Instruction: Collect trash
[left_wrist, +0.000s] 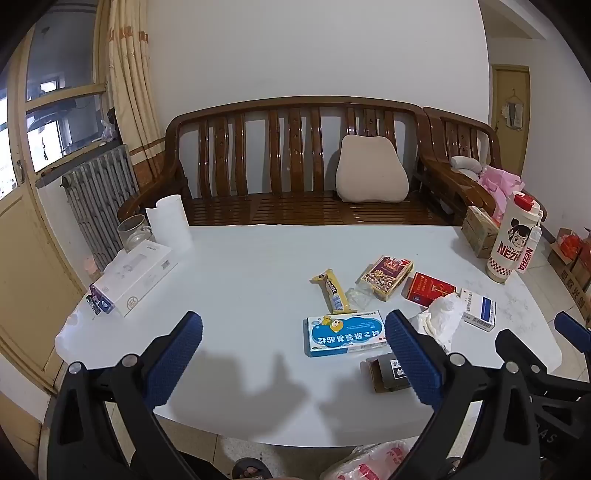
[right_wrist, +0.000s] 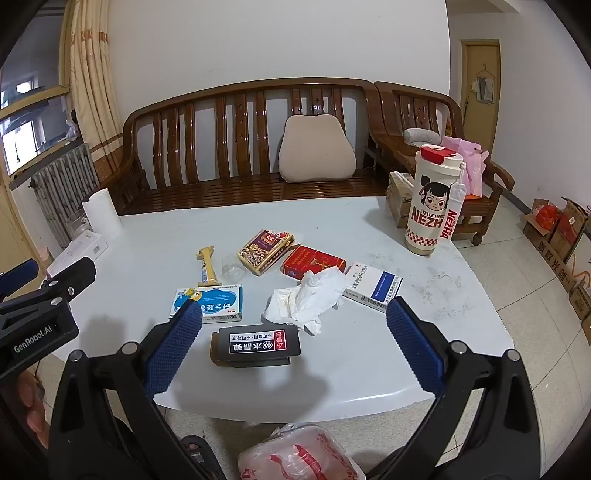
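Nearest of all, below the table's near edge, a white plastic bag with red print (right_wrist: 299, 456) sits on the floor, beside a dark sandal (right_wrist: 195, 448). Above it the right gripper (right_wrist: 293, 334) hangs over the near edge of the white table (right_wrist: 424, 266), its blue-padded fingers spread wide and holding nothing. A black box with Chinese lettering (right_wrist: 256, 345) lies flat between and just beyond the fingertips, not touched by either. Just past that box a crumpled white tissue (right_wrist: 308, 295) lies on the table, and to its left a blue-and-white medicine box (right_wrist: 208, 302) sits partly behind the left fingertip in the right view.

The left gripper (left_wrist: 293, 334) is also wide open and empty, hovering over bare table to the left of the litter; the blue-and-white medicine box (left_wrist: 345, 332) lies near its right finger.

Farther back are a yellow snack wrapper (right_wrist: 207, 267), a clear crumpled wrapper (right_wrist: 232, 271), a purple-and-gold box (right_wrist: 265, 251), a red cigarette pack (right_wrist: 314, 263) and, to the right, a white box with a blue patch (right_wrist: 371, 286). At the far right stands a Nezha tumbler (right_wrist: 430, 206).

Only the left view clearly shows the long white carton (left_wrist: 135, 275), the glass jar (left_wrist: 131, 230) and the paper roll (left_wrist: 168, 219) at the far left. A wooden bench (right_wrist: 240, 147) with a beige cushion (right_wrist: 316, 153) lies beyond.
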